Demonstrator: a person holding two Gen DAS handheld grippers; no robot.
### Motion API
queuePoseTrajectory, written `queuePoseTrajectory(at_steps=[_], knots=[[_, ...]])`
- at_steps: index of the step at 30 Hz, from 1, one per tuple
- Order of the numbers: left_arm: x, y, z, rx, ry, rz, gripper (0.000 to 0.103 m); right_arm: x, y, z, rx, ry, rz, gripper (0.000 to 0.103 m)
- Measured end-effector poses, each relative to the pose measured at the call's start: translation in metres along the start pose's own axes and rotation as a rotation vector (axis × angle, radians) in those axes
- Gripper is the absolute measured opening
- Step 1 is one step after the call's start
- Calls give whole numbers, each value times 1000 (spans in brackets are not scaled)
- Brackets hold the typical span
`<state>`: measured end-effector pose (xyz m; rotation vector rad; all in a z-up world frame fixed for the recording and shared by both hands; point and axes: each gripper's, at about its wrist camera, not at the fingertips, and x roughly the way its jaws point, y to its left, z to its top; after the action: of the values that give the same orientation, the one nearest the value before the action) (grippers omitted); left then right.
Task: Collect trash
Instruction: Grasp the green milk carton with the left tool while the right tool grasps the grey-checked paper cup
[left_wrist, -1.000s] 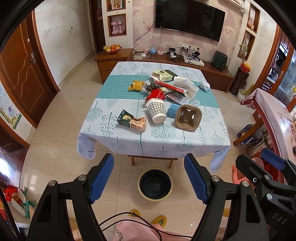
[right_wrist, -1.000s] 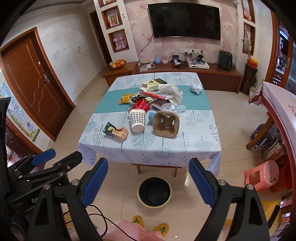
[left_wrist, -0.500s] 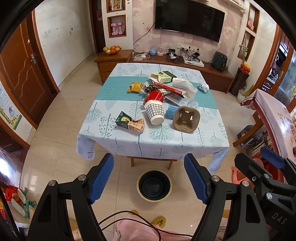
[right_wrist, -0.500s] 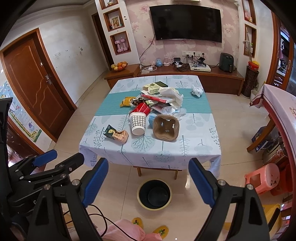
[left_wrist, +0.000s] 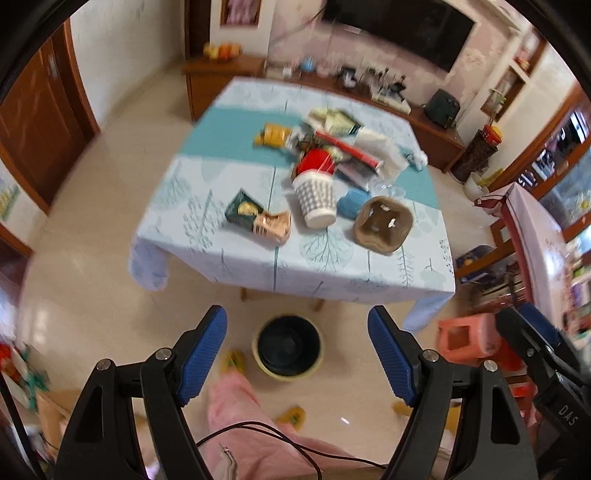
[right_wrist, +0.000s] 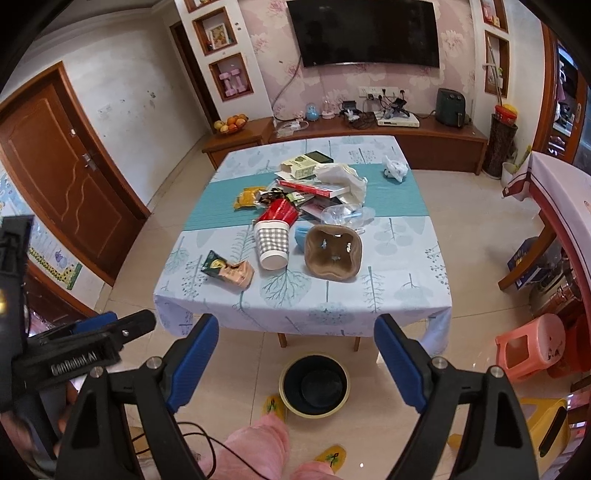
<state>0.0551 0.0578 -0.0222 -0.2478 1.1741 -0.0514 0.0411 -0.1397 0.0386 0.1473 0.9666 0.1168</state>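
Note:
Trash lies on a table (right_wrist: 332, 306) with a pale tree-print cloth: a checked paper cup (right_wrist: 272, 245) on its side, a brown pulp cup tray (right_wrist: 333, 252), a green and pink packet (right_wrist: 228, 268), a red cup (right_wrist: 277, 211), wrappers and boxes behind. The same cup (left_wrist: 316, 198), tray (left_wrist: 382, 224) and packet (left_wrist: 258, 220) show in the blurred left wrist view. A black bin with a yellow rim (right_wrist: 314, 386) (left_wrist: 288, 345) stands on the floor before the table. My left gripper (left_wrist: 297, 345) and right gripper (right_wrist: 295, 349) are open, empty, held above the floor short of the table.
A pink stool (right_wrist: 530, 345) and a yellow stool (right_wrist: 543, 424) stand at the right. A second table (right_wrist: 561, 206) is at the far right. A low wooden cabinet (right_wrist: 406, 136) runs along the back wall. The person's pink-clad legs (right_wrist: 258, 450) and slippers are below.
Both grippers have moved closer to the table. The left wrist view has swung and tilted, and is now blurred. Both grippers stay open.

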Motion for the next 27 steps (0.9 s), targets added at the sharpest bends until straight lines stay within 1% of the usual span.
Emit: queuePoseTrajectory(at_steps=[4, 5, 7, 10, 14, 16, 20, 24, 27], knots=[[40, 44, 31, -113, 90, -52, 77, 35, -2, 21, 36, 34, -38, 87], [49, 53, 37, -134, 103, -56, 77, 42, -2, 25, 42, 38, -44, 87], [67, 68, 50, -168, 132, -70, 77, 58, 1, 34, 54, 54, -50, 87], [105, 85, 73, -203, 203, -106, 77, 87, 7, 48, 78, 98, -38, 87], [153, 95, 98, -233, 275, -136, 77, 135, 23, 64, 73, 142, -25, 87], [179, 97, 108, -256, 319, -140, 77, 168, 32, 71, 75, 172, -13, 87], [217, 102, 124, -293, 367, -130, 77, 227, 43, 80, 107, 228, 3, 87], [240, 103, 132, -333, 417, -150, 77, 273, 57, 87, 82, 257, -10, 87], [248, 105, 138, -341, 420, -153, 77, 300, 61, 89, 80, 288, -21, 87]])
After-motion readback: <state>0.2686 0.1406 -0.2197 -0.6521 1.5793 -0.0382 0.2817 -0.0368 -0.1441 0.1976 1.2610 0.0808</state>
